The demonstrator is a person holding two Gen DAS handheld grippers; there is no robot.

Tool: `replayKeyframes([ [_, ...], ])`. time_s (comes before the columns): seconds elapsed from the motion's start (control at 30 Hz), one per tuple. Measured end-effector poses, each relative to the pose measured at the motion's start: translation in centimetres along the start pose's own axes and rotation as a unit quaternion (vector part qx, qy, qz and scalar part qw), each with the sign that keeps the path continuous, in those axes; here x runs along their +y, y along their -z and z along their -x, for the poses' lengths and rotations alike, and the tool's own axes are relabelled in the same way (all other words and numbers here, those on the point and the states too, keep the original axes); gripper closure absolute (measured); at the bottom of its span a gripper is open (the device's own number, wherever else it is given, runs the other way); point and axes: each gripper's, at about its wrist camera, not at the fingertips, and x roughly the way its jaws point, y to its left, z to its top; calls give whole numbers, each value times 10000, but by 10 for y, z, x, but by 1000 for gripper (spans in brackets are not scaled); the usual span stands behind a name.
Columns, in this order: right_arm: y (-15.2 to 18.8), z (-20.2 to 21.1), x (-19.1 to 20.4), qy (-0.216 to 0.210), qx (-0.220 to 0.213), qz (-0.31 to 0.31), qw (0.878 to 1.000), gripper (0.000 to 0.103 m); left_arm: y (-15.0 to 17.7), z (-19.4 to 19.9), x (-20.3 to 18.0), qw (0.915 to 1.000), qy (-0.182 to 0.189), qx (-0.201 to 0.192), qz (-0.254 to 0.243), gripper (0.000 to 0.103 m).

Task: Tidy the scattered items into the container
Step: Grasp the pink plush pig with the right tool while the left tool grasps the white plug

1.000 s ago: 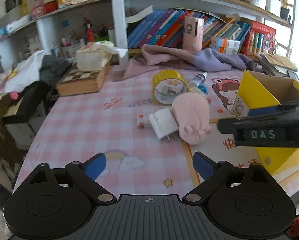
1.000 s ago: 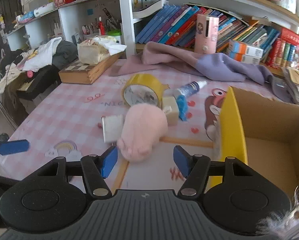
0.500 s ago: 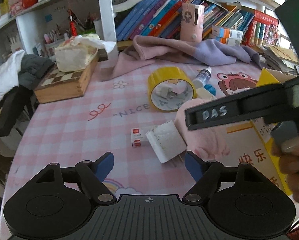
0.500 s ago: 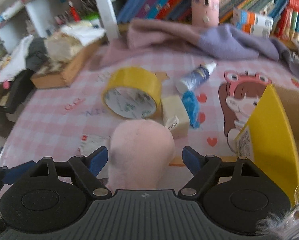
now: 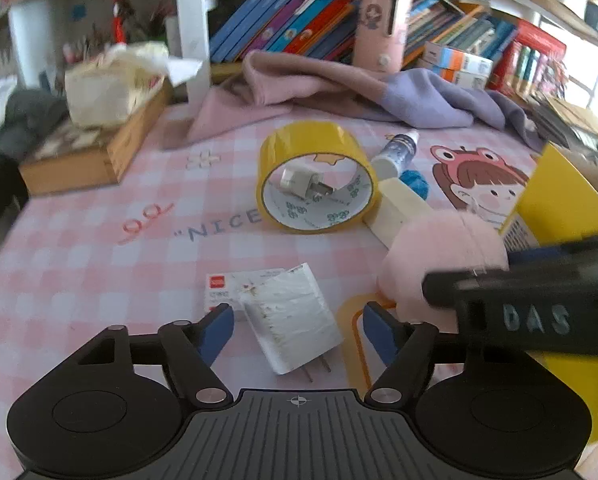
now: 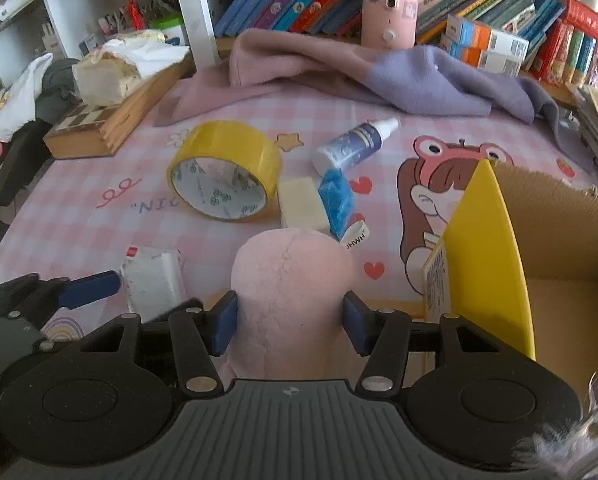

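Our right gripper (image 6: 290, 320) has the pink plush toy (image 6: 293, 276) between its jaws. Both blue pads touch the toy's sides, so the jaws are grasping it. The toy sits on the table (image 6: 79, 216) and sticks out ahead of the jaws. In the left view, the pink toy (image 5: 439, 256) is off to the right of our left jaws, with the black arm of the right gripper across it.

Our left gripper (image 5: 297, 328) has its jaws spread wide and holds nothing. The white charger plug (image 5: 295, 316) lies on the table between the two blue pads, but we see a gap on each side. Its metal prongs point back toward us. A small white eraser with a red label (image 5: 223, 286) lies just ahead of the left pad, touching the plug.

The yellow cardboard box (image 6: 495, 256) stands to the right of the right jaws, with its top open.

Farther ahead of both jaws stands the yellow tape roll (image 5: 317, 176) on its edge. Through its hole we see a small white plug (image 5: 299, 182). Just right of the roll lie a cream block (image 6: 303, 204), a blue crinkly thing (image 6: 338, 200) and a little blue bottle with a white cap (image 6: 353, 144). A pink and purple cloth (image 6: 379, 68) lies at the back of the table.
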Motion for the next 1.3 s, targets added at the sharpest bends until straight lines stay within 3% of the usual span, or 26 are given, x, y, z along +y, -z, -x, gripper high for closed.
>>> replayKeyframes([
  [0.3,-9,-15,-11,-76,112,-164,9998,37,3,-16,1,9995,-189,146,220,44],
  [0.37,-10,-18,-10,-70,152,-145,9998,36,5,-17,1,9994,-203,163,235,55],
  [0.6,-8,-20,-12,-163,131,-123,9997,46,10,-4,9,9991,-110,84,390,57],
  [0.83,-3,4,-11,-401,-168,-67,9990,47,11,24,10,9994,-81,-150,309,58],
  [1.3,31,51,-4,-751,-212,-79,9969,47,37,75,17,9987,14,-246,438,58],
])
